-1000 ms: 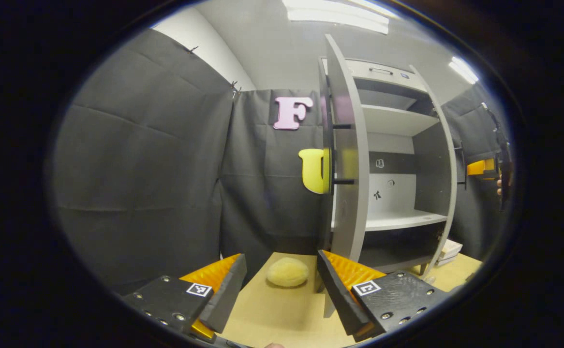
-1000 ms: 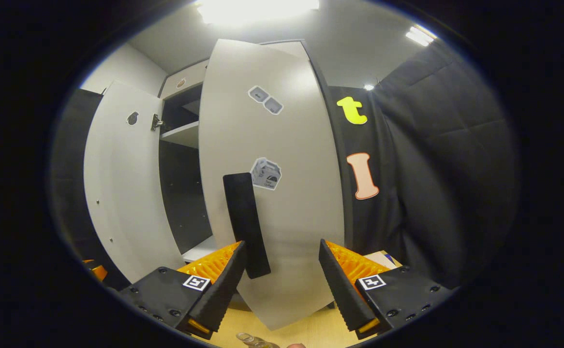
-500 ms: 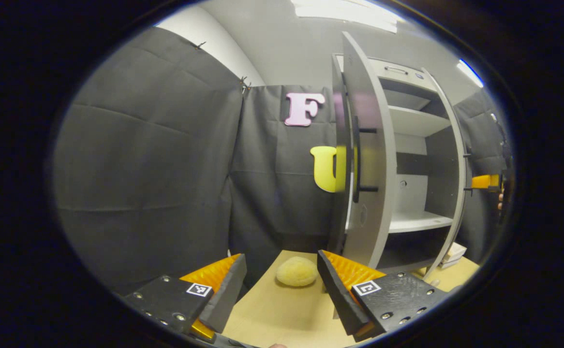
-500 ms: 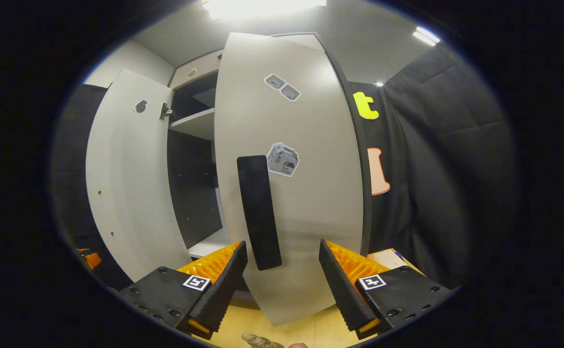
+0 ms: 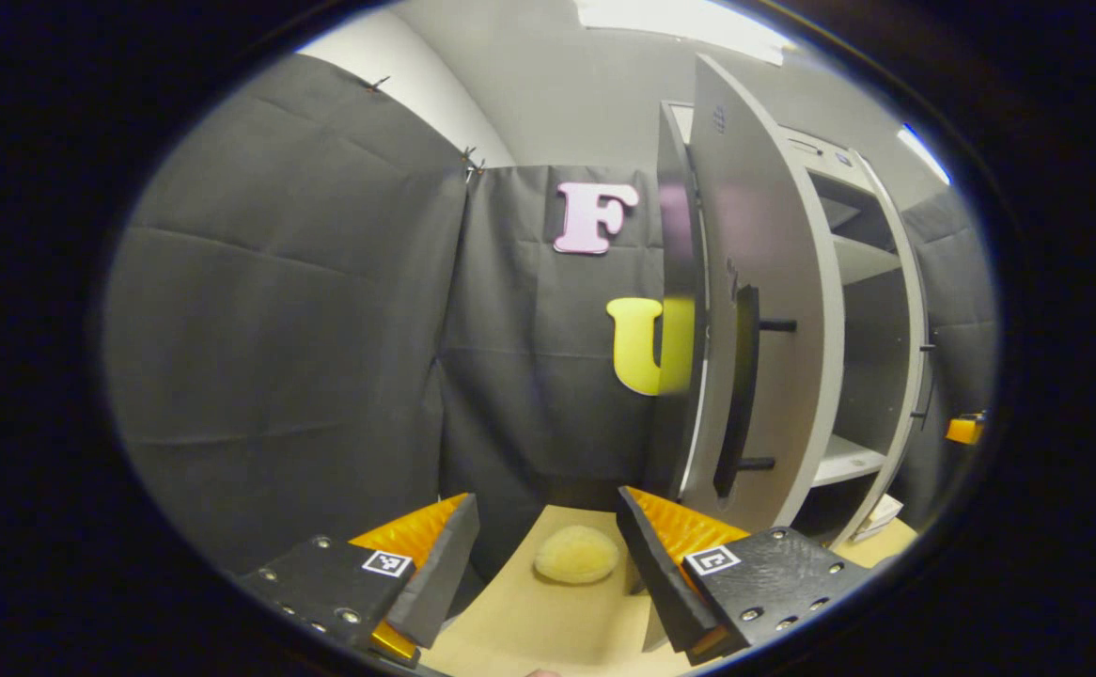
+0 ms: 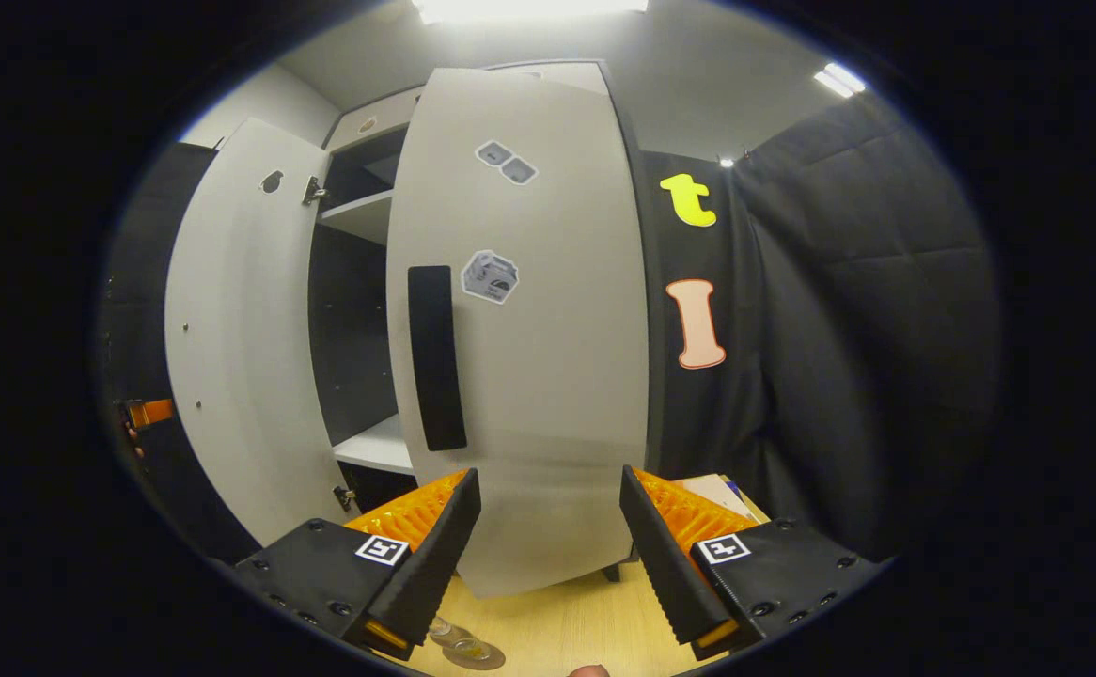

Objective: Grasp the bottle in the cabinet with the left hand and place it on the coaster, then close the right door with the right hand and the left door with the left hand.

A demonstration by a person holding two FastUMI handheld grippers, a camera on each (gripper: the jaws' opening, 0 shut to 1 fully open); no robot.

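Observation:
In the left gripper view, my left gripper [image 5: 546, 500] is open and holds nothing. The cabinet's grey left door [image 5: 774, 282] stands ajar just right of it, its black handle [image 5: 736, 395] facing me and a shelf [image 5: 844, 461] showing behind. In the right gripper view, my right gripper [image 6: 548, 498] is open in front of the lower part of the right door [image 6: 529, 376], whose black handle [image 6: 435, 357] is above the left finger. A clear bottle [image 6: 445, 628] stands by a round coaster [image 6: 476, 653] at the bottom edge, mostly hidden.
A yellow sponge-like lump [image 5: 576, 555] lies on the wooden table [image 5: 529, 621] between my left fingers. The left door [image 6: 228, 329] hangs open at the left of the right gripper view. Flat boxes [image 6: 712, 489] lie beside the cabinet's right side.
The left door has swung so its outer face and handle now face the left gripper. The right door's handle has shifted up and left in the right gripper view.

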